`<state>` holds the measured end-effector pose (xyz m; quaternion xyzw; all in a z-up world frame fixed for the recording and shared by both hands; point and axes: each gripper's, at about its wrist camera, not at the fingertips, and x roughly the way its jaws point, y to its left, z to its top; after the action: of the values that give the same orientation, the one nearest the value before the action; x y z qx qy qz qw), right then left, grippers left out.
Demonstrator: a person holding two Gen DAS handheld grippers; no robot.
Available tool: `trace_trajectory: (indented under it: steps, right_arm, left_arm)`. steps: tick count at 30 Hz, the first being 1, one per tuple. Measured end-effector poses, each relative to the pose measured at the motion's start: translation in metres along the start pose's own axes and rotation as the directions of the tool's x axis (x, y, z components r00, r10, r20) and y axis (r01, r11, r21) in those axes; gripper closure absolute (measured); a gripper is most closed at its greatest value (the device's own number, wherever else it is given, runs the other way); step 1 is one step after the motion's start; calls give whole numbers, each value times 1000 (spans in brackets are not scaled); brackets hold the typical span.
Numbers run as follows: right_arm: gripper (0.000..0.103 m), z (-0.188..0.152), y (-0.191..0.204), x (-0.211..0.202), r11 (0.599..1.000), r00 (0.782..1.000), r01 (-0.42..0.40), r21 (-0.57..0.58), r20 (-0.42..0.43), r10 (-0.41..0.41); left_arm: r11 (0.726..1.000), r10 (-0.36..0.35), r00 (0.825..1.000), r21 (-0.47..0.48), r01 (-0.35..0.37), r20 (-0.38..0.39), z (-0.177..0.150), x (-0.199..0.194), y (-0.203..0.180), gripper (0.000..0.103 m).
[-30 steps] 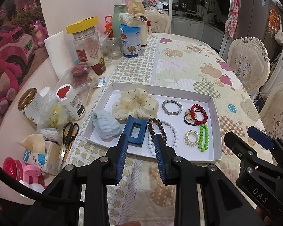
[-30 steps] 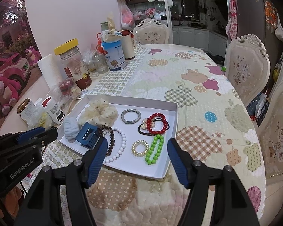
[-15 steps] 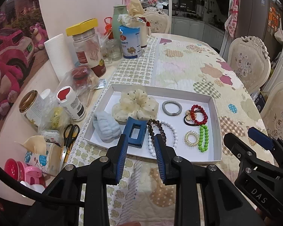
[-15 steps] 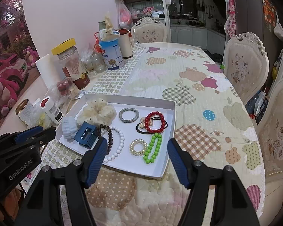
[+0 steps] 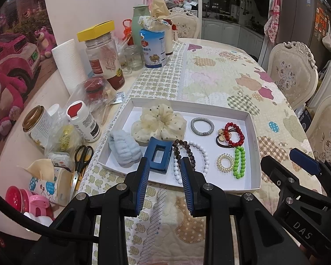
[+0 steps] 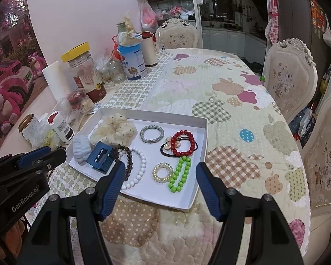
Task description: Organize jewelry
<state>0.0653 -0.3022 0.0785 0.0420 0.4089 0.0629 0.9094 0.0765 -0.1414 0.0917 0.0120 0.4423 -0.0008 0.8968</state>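
On the quilted tabletop sits our white tray holding the jewelry: a cream scrunchie, a pale blue scrunchie, a blue claw clip, a brown bead bracelet, a white bead bracelet, a grey hair tie, a red bead bracelet and a green bead bracelet. Near the tray's near edge we hold our left gripper, jaws released with a narrow gap, grasping nothing. Our right gripper hangs over the tray's near right corner, jaws spread wide and bare.

Both wrist views above tray
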Motion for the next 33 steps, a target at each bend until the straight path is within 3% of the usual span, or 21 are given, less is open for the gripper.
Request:
trace_trajectory:
  steps: [33]
  right_arm:
    - [33,2,-1,15,1000,999,-12,-9,-36,12]
  left_arm:
    - [1000,3,1000,0,-3,-23,0,15,-1,84]
